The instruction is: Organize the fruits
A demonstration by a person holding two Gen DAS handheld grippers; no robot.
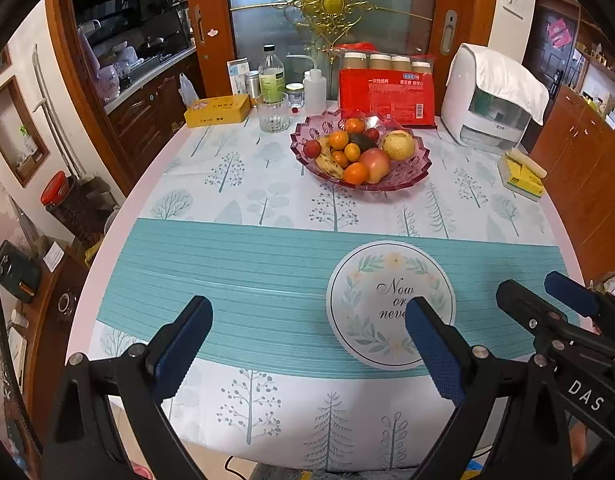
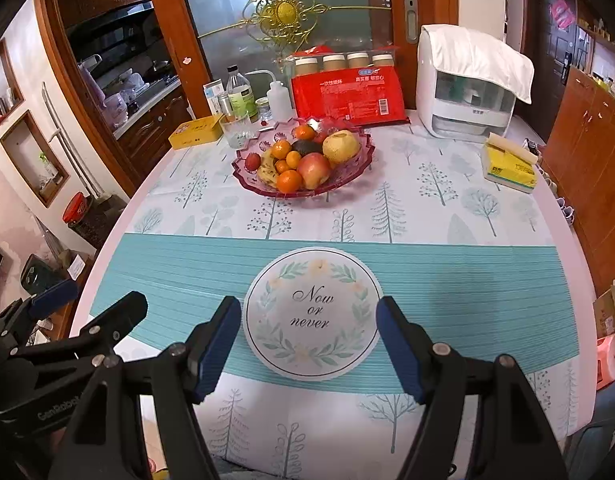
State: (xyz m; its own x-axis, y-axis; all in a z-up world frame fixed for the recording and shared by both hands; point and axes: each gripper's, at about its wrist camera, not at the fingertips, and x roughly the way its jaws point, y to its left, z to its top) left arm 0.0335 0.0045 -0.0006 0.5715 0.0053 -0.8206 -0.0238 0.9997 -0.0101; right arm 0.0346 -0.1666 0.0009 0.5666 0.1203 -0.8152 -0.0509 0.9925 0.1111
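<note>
A pink glass fruit bowl [image 1: 421, 164] [image 2: 361, 158] stands at the far middle of the table. It holds several oranges [image 1: 356, 173] [image 2: 289, 181], an apple [image 1: 374, 163] [image 2: 313, 170], a pear [image 1: 398, 144] [image 2: 341, 146], a dark avocado [image 1: 361, 142] [image 2: 305, 147], a spotted banana [image 1: 329, 163] [image 2: 267, 172] and small red fruits. My left gripper [image 1: 309, 308] [image 2: 91, 300] hovers open over the teal band near the front edge, nothing between its fingers. Beside it on the right, my right gripper [image 2: 309, 308] [image 1: 539, 286] is open above the round printed emblem, also empty.
Behind the bowl stand a yellow tin [image 1: 217, 110], a drinking glass [image 1: 273, 116], bottles [image 1: 272, 76], a red pack of paper cups [image 1: 387, 96] and a white appliance under a cloth [image 1: 491, 100]. A yellow tissue pack [image 1: 523, 176] lies at the right edge. The table edge curves close below both grippers.
</note>
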